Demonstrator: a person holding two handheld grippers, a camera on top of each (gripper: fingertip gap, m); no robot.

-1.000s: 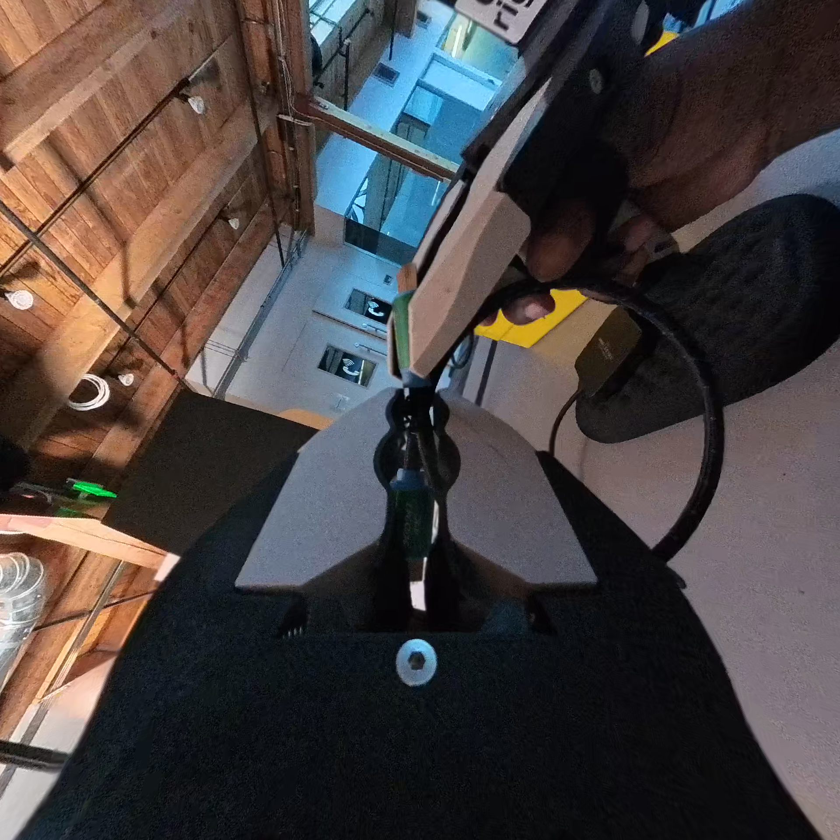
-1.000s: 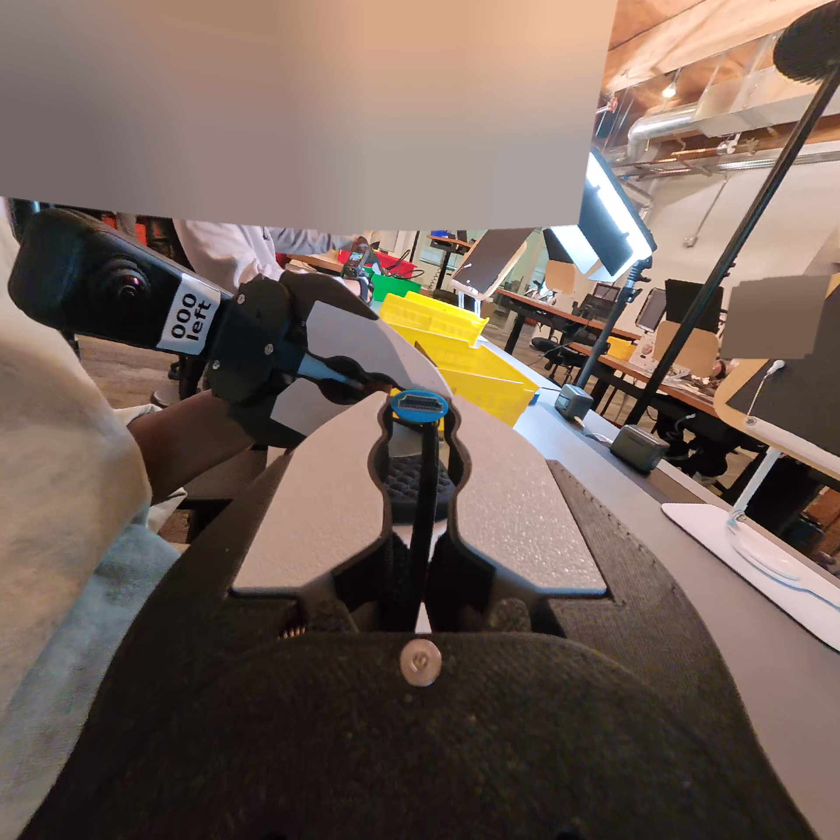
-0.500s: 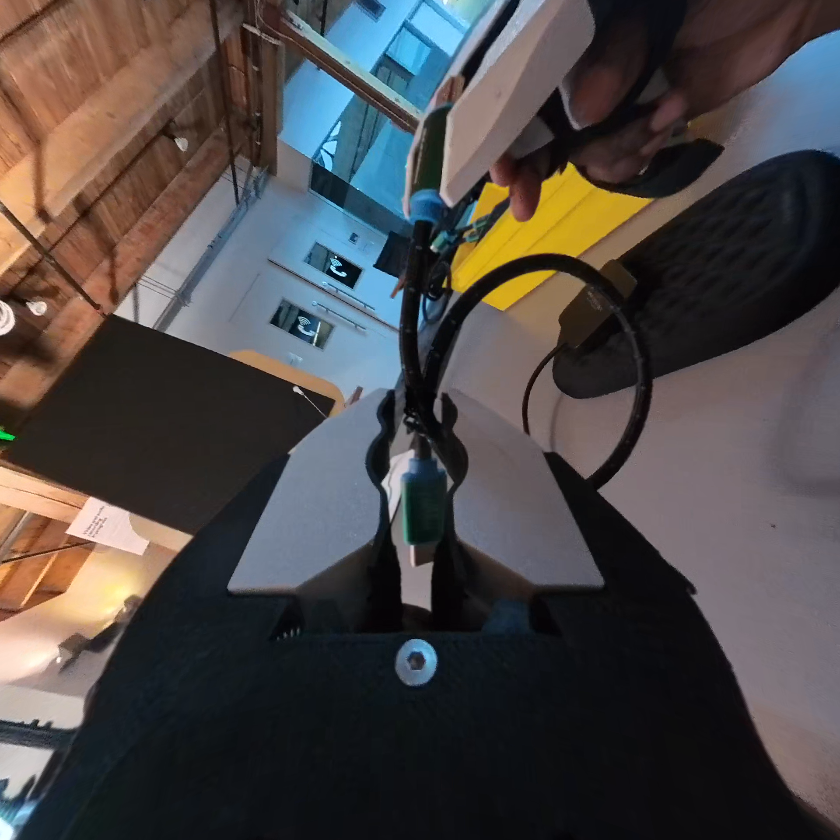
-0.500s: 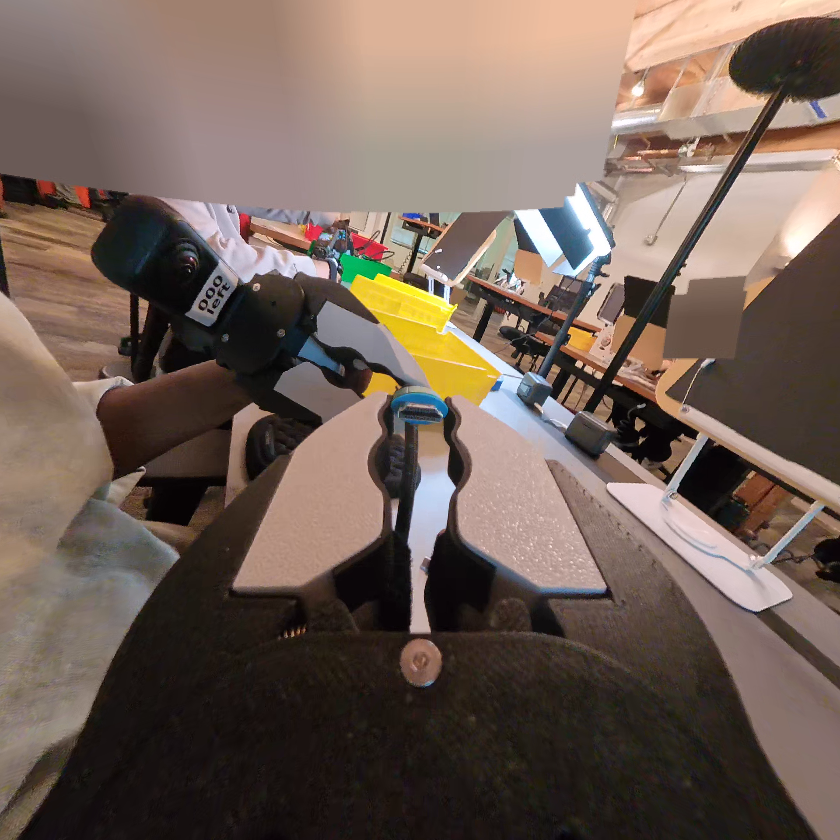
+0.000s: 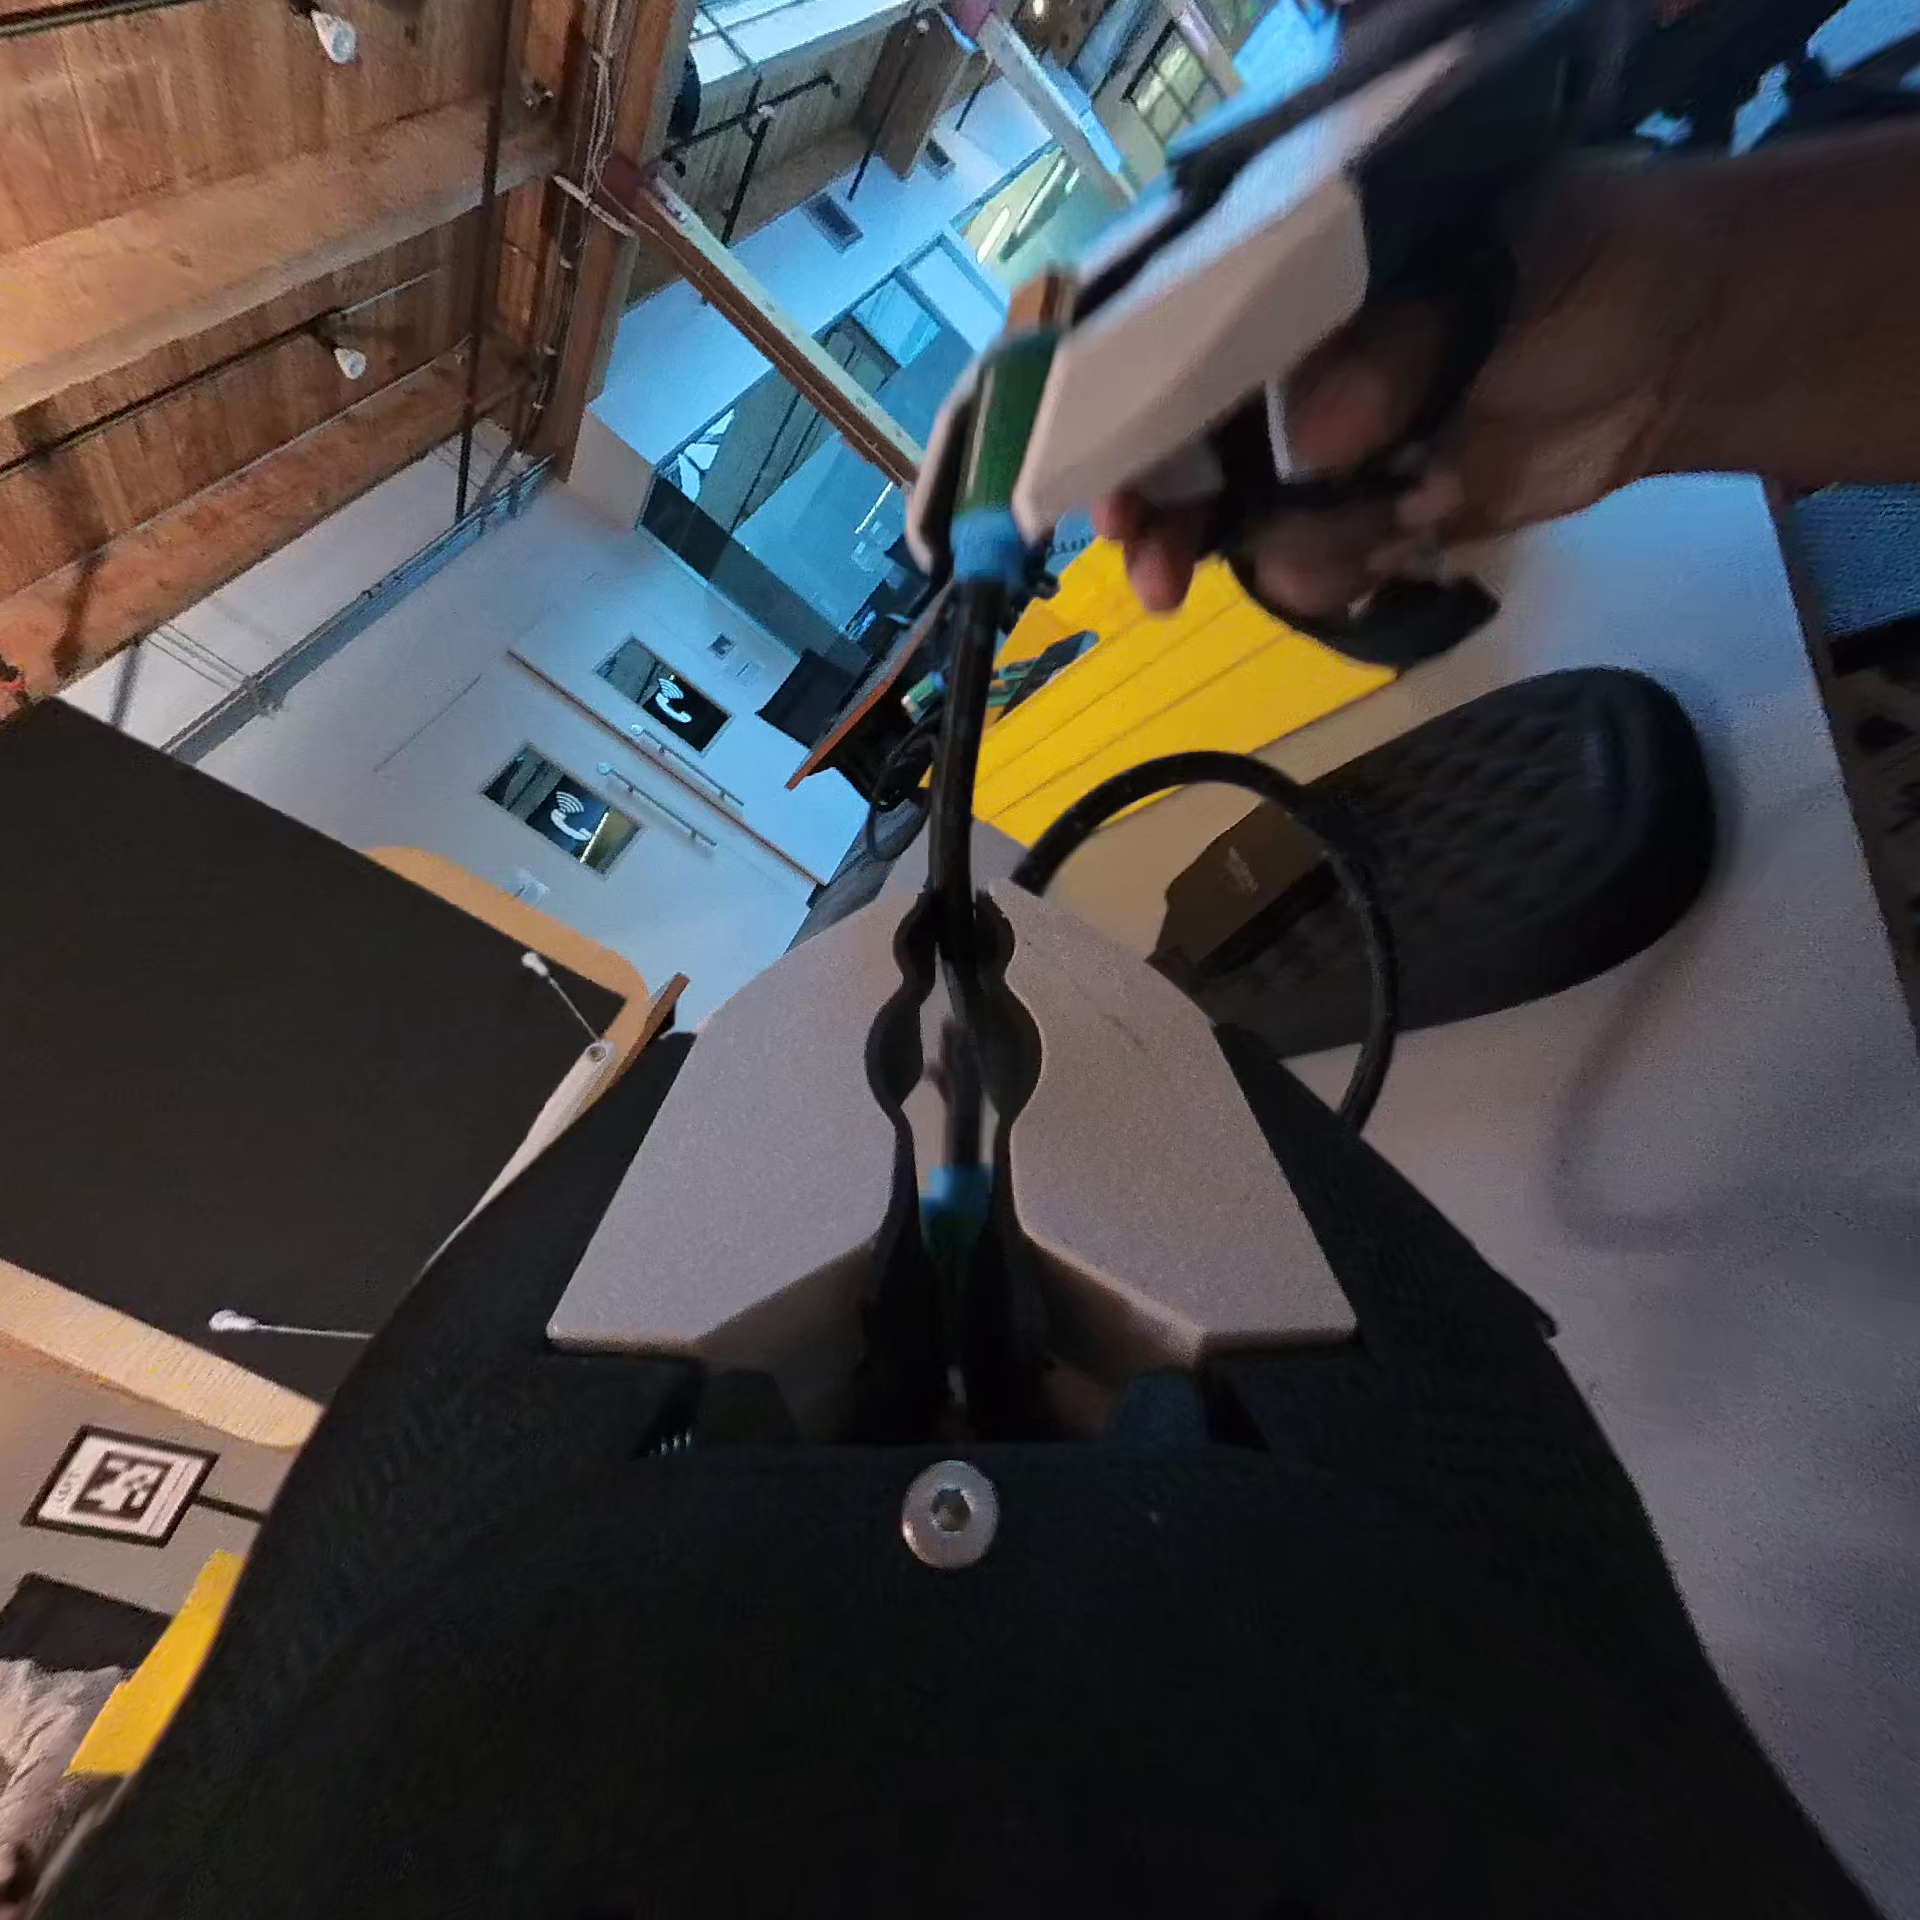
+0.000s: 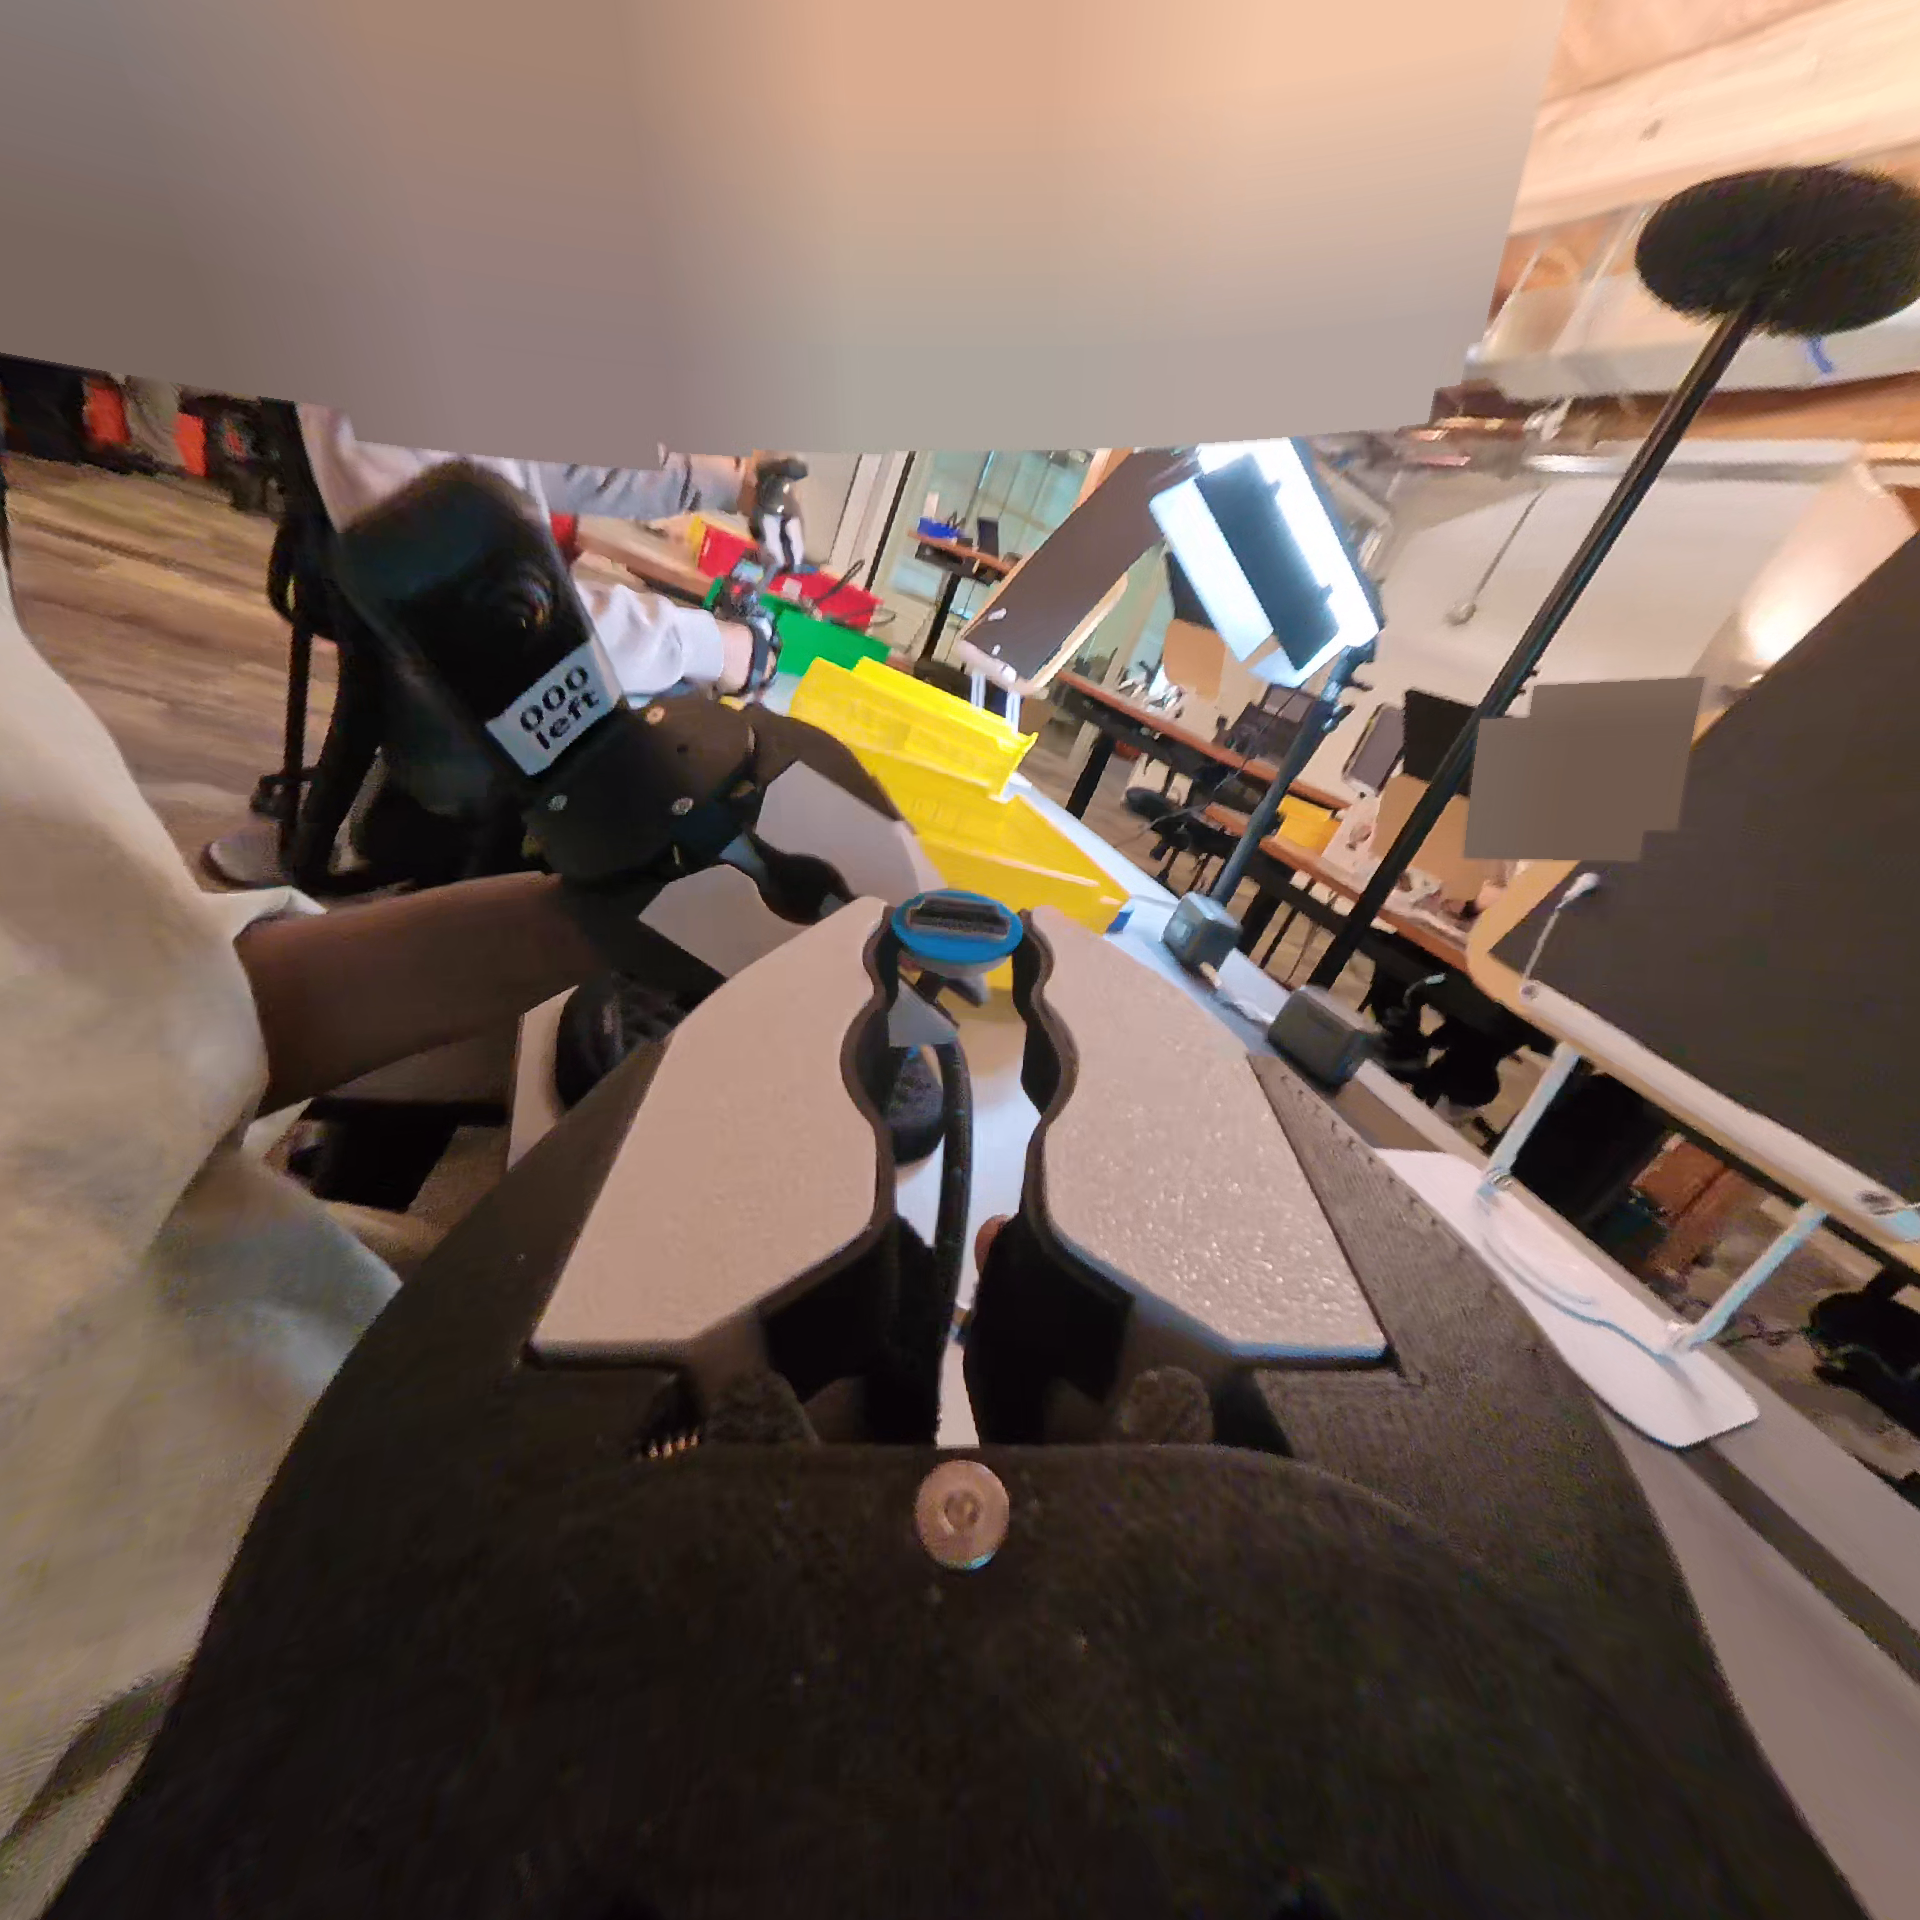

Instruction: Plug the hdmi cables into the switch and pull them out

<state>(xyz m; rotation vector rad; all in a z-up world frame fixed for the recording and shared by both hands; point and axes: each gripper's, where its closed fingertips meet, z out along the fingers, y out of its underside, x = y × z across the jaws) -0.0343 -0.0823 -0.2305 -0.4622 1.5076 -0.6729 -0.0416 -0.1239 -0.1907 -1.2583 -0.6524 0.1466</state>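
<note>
Right wrist view: black HDMI cable point(image 6: 954, 1132), blue-collared plug point(image 6: 954, 923) clamped in right jaws, left jaws pinching it too.

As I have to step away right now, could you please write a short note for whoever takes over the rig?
Left claw: shut on the black cable, with a second plug lying back between its fingers.
Right claw: shut on the blue-collared plug, held in the air.
Switch: on the black pad on the table, beyond both claws.
Done: cannot tell.
Left: neither held plug is in the switch; plug in, then pull out.
</note>
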